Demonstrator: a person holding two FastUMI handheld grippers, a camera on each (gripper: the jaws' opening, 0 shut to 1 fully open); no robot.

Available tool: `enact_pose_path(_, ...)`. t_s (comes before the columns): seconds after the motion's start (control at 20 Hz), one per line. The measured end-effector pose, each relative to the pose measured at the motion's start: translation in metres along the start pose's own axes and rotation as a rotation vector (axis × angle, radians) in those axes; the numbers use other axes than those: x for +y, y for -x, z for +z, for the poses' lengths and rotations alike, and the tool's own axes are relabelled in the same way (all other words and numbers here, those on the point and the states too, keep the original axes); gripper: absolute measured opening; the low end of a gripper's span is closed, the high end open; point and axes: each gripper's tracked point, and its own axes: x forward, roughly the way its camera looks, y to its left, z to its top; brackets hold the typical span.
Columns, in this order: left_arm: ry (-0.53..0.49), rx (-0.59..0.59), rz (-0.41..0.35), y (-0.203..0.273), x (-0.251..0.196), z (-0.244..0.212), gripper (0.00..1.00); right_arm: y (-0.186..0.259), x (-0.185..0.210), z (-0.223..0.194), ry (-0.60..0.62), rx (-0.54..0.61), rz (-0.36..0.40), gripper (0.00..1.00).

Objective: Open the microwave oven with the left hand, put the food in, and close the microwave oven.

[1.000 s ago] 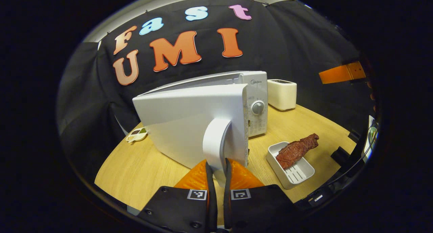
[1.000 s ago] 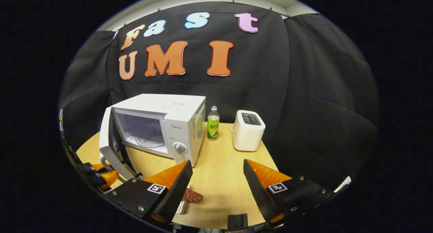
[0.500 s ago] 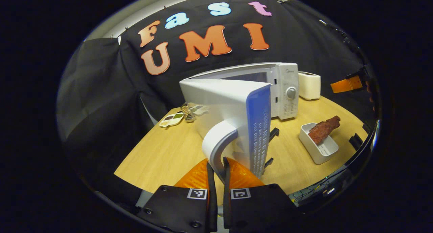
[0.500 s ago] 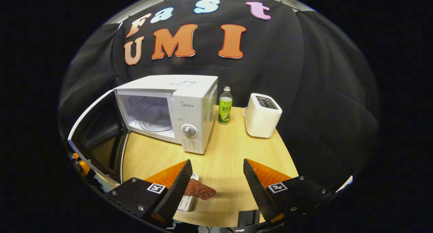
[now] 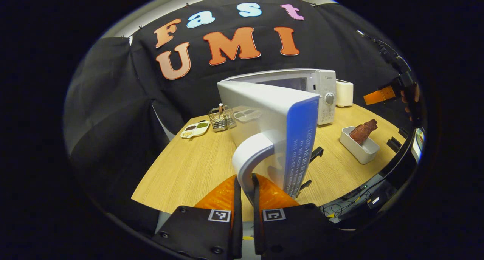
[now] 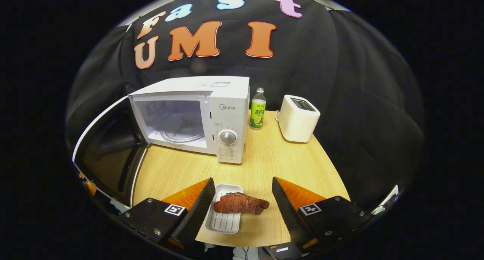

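Note:
A white microwave (image 6: 211, 101) stands on the round wooden table (image 6: 280, 165) with its door (image 6: 106, 154) swung wide to the left, the glass turntable visible inside. My left gripper (image 5: 245, 192) is shut on the door's white curved handle (image 5: 251, 158). A brown piece of meat (image 6: 240, 203) lies across a small white tray (image 6: 225, 211), also seen as meat (image 5: 363, 130) in the left gripper view. My right gripper (image 6: 244, 199) hangs open just above the meat, one finger on each side of it, not touching.
A green-labelled bottle (image 6: 258, 110) and a white toaster (image 6: 298, 118) stand right of the microwave. Left of the door are a small divided dish (image 5: 194, 128) and a wire holder (image 5: 220, 118). The table's front edge is close below the tray.
The door has swung further open with my left gripper holding its handle. My right gripper has moved over the tray, so the meat now lies between its open fingers.

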Motion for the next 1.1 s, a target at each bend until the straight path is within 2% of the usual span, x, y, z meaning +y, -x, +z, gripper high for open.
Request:
enact_pose_path(0.05,-0.01,0.003,-0.013,-0.001,0.008,-0.002,0.18,0.003,0.0,-0.001,-0.007,0.005,-0.023,0.94)
enact_pose_path(0.15,-0.02,-0.01,-0.056,0.0,0.026,-0.002,0.34,0.009,0.0,-0.006,-0.026,0.015,-0.06,0.94)
enact_pose_path(0.2,-0.021,-0.01,-0.074,-0.001,0.035,-0.004,0.58,0.011,0.001,-0.006,-0.031,0.019,-0.076,0.94)
enact_pose_path(0.3,-0.034,-0.016,-0.101,-0.003,0.052,-0.006,0.75,0.015,0.001,-0.009,-0.032,0.022,-0.108,0.94)
enact_pose_path(0.35,-0.042,-0.012,-0.109,-0.002,0.06,-0.007,0.76,0.017,0.001,-0.012,-0.036,0.03,-0.117,0.94)
enact_pose_path(0.4,-0.048,-0.006,-0.112,-0.002,0.068,-0.012,0.92,0.017,0.002,-0.014,-0.04,0.038,-0.122,0.94)
enact_pose_path(0.45,-0.046,0.0,-0.112,-0.001,0.076,-0.015,0.82,0.019,0.003,-0.017,-0.041,0.047,-0.123,0.94)
enact_pose_path(0.55,-0.03,0.011,-0.11,-0.001,0.086,-0.018,0.82,0.021,0.002,-0.024,-0.028,0.065,-0.124,0.94)
enact_pose_path(0.6,-0.021,0.02,-0.113,-0.001,0.088,-0.02,0.88,0.019,0.002,-0.026,-0.023,0.074,-0.118,0.94)
enact_pose_path(0.7,-0.015,0.048,-0.117,0.004,0.088,-0.025,0.84,0.014,0.002,-0.033,-0.021,0.105,-0.094,0.94)
enact_pose_path(0.8,-0.076,0.112,-0.078,0.016,0.094,-0.04,0.88,0.003,-0.001,-0.041,-0.017,0.138,-0.066,0.94)
enact_pose_path(0.85,-0.114,0.144,-0.054,0.021,0.097,-0.054,0.99,-0.001,-0.004,-0.043,-0.01,0.148,-0.061,0.94)
enact_pose_path(0.95,-0.146,0.194,-0.022,0.038,0.097,-0.075,1.0,-0.013,-0.014,-0.049,-0.002,0.171,-0.057,0.94)
enact_pose_path(1.0,-0.132,0.212,-0.012,0.044,0.095,-0.082,0.94,-0.019,-0.018,-0.052,-0.008,0.181,-0.053,0.94)
enact_pose_path(1.05,-0.108,0.22,-0.001,0.049,0.091,-0.085,0.94,-0.025,-0.022,-0.055,-0.016,0.197,-0.044,0.93)
enact_pose_path(1.1,-0.083,0.222,0.016,0.054,0.085,-0.085,1.0,-0.031,-0.025,-0.058,-0.025,0.217,-0.034,0.92)
